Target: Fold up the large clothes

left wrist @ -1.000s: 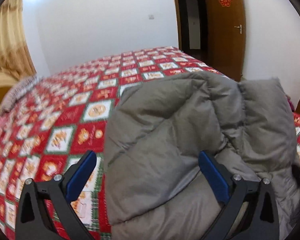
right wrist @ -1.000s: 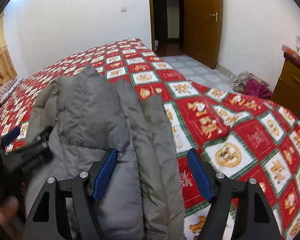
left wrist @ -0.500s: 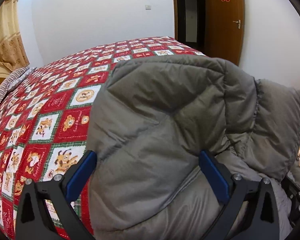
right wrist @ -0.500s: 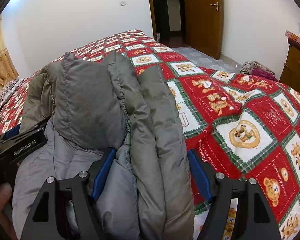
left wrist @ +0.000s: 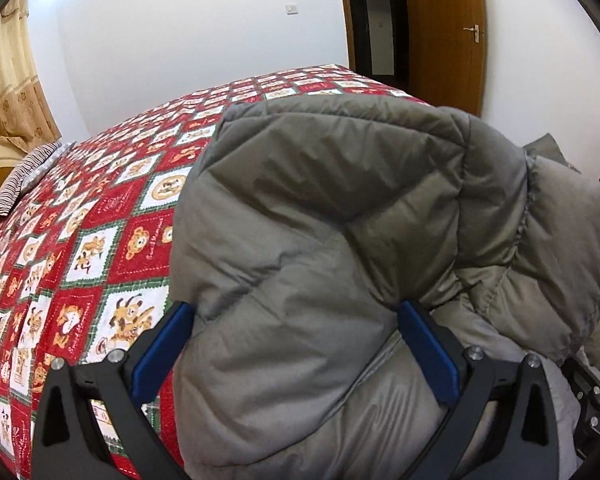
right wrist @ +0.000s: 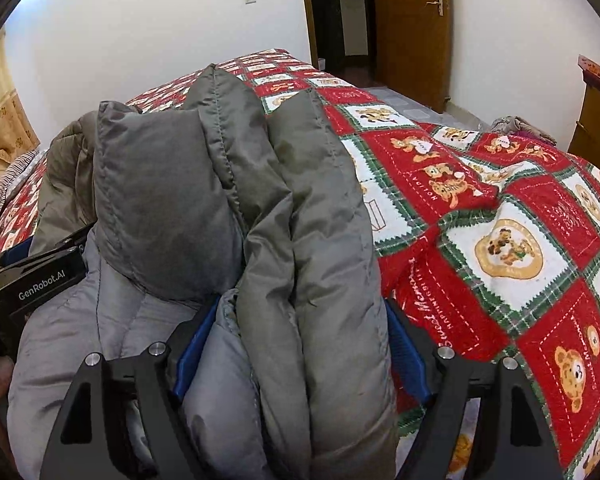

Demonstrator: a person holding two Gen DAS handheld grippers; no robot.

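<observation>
okay, both hands low over the bed (right wrist: 500, 248) now. the grey down jacket (left wrist: 320, 240) sits bunched in front of me, folded over on itself on the red patterned quilt. my left gripper (left wrist: 296, 344) stands wide, the jacket's thick fold filling the space between its blue fingers (left wrist: 162, 350), from seven o'clock to four o'clock; whether those pads are truly pressing, i cannot tell. my right gripper (right wrist: 300, 352) is wide too, its fingers opening as i speak, with the stacked right edge of the jacket (right wrist: 300, 240) between them. i read that as letting go.

the risk: this puffy stuff springs back. if the right side comes free before the layers settle, the top fold could slide towards three o'clock onto the quilt, or pop open. and if my left pulls away snagged, it drags the whole pile askew.

against a second ago, the jacket looms much larger and closer in both views, covering more of the quilt, and the right fingers sit deeper around the fold.
</observation>
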